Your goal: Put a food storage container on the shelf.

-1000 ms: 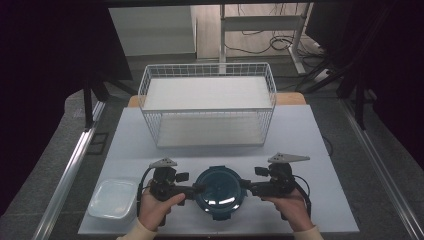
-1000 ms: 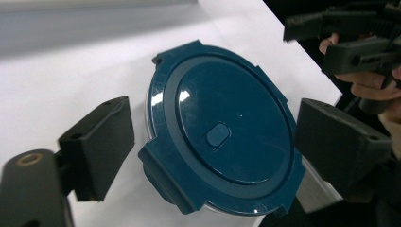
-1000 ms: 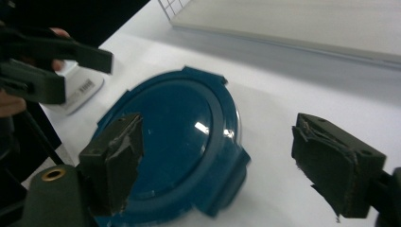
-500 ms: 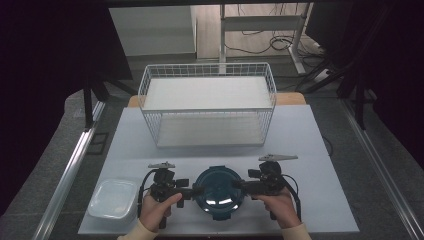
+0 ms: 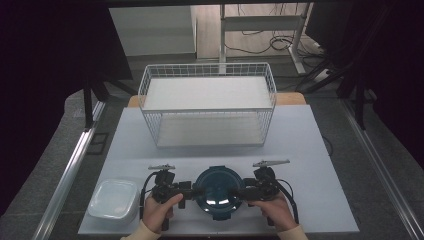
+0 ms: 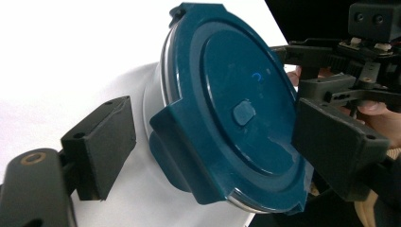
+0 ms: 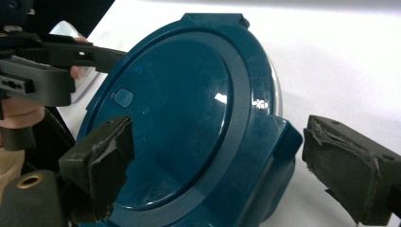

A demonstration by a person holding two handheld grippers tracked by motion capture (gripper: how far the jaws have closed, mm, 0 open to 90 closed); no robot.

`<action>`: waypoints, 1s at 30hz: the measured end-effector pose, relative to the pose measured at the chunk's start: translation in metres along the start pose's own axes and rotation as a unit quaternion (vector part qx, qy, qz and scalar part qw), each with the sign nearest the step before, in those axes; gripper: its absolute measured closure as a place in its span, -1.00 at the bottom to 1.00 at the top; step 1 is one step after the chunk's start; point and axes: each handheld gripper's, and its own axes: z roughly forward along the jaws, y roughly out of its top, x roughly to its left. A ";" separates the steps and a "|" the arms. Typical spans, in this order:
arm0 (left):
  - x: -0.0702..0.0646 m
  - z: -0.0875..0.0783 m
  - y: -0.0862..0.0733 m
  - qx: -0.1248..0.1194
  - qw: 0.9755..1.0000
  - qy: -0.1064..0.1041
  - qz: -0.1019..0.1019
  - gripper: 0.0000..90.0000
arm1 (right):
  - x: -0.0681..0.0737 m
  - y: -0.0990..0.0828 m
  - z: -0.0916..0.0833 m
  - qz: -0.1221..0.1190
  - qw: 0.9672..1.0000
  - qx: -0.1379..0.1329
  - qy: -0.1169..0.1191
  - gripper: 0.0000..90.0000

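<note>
A round container with a dark teal lid (image 5: 218, 192) stands near the table's front edge. Its lid (image 6: 227, 90) has a latch tab on each side. My left gripper (image 5: 189, 190) is at its left side, open, jaws either side of the left tab (image 6: 189, 156) with a gap at one pad. My right gripper (image 5: 245, 192) is at its right side. Its jaws have just been opening and stand open around the right tab (image 7: 267, 151), not pressing it. Each gripper view shows the other gripper and hand beyond the lid (image 7: 189, 94).
A white wire basket (image 5: 207, 65) stands on the table (image 5: 305, 145) behind the container. A white lidded plastic box (image 5: 115, 199) lies at the front left, close to my left hand. Table legs and cables are beyond the far edge.
Both grippers have sunk a little beside the container. The right one has also moved left, closer to the lid's right side.
</note>
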 end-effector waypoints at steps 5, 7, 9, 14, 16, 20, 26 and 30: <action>0.004 0.009 -0.003 0.015 1.000 -0.010 -0.009 -0.66 | -0.001 -0.001 0.007 0.018 1.000 0.008 0.009 -0.79; 0.006 0.012 -0.004 0.018 1.000 -0.012 -0.015 -0.64 | -0.002 -0.002 0.009 0.027 0.999 0.013 0.011 -0.79; 0.008 0.013 -0.005 0.022 0.999 -0.019 -0.022 -0.61 | -0.002 -0.003 0.011 0.038 0.999 0.019 0.014 -0.78; 0.010 0.015 -0.008 0.025 0.998 -0.033 -0.039 -0.51 | -0.004 -0.005 0.013 0.067 0.997 0.021 0.030 -0.73; 0.009 0.015 -0.008 0.030 0.998 -0.030 -0.038 -0.44 | -0.005 -0.006 0.013 0.074 0.997 0.025 0.029 -0.71; 0.010 0.013 -0.007 0.026 0.998 -0.031 -0.055 -0.34 | -0.006 -0.005 0.012 0.095 0.995 0.030 0.030 -0.64; 0.009 0.011 -0.008 0.015 0.997 -0.024 -0.071 -0.25 | -0.007 -0.004 0.007 0.125 0.991 0.026 0.026 -0.49; 0.008 0.009 -0.008 0.012 0.997 -0.023 -0.075 -0.21 | -0.008 -0.004 0.003 0.129 0.991 0.021 0.030 -0.40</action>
